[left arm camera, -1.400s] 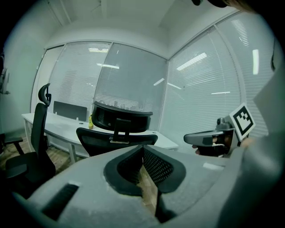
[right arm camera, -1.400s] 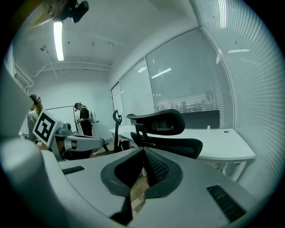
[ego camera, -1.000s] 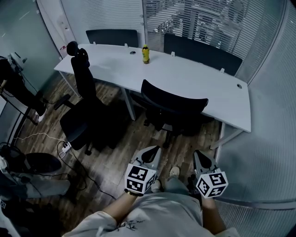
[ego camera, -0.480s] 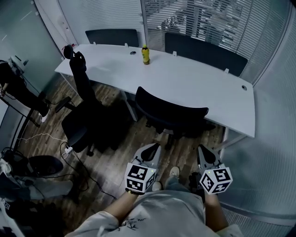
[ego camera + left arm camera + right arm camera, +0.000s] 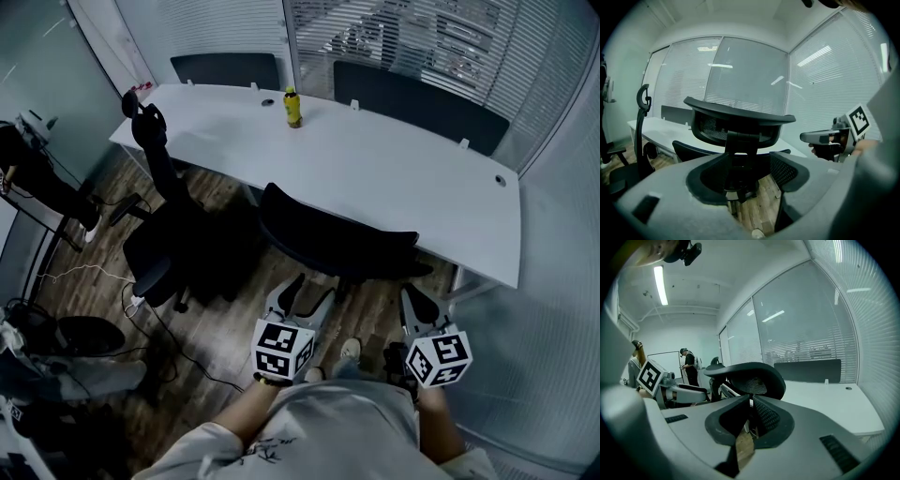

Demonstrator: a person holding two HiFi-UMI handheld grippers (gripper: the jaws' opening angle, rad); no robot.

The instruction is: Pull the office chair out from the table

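The black mesh-backed office chair (image 5: pixel 333 246) is tucked under the white table (image 5: pixel 403 178), its back toward me. My left gripper (image 5: pixel 307 289) sits just short of the chair's back; its jaws have just been opening and stand open with nothing between them. In the left gripper view the chair's back (image 5: pixel 738 123) fills the space ahead of the left gripper (image 5: pixel 740 174). My right gripper (image 5: pixel 413 300) is shut and empty, near the chair's right side. The right gripper view shows the right gripper (image 5: pixel 751 404) with its tips together and the curved chair back (image 5: pixel 750 377) just beyond.
A second black chair (image 5: pixel 157 225) with a headrest stands to the left, with cables (image 5: pixel 141 305) on the wooden floor beside it. A yellow bottle (image 5: pixel 292 108) stands on the table. Dark chairs (image 5: pixel 412 103) line the far side. Glass walls with blinds close the room. A person (image 5: pixel 689 367) stands far off.
Both grippers have moved forward toward the chair's back, which now looks nearer. The left gripper's jaws, shut before, have spread apart. The right gripper's jaws stay shut.
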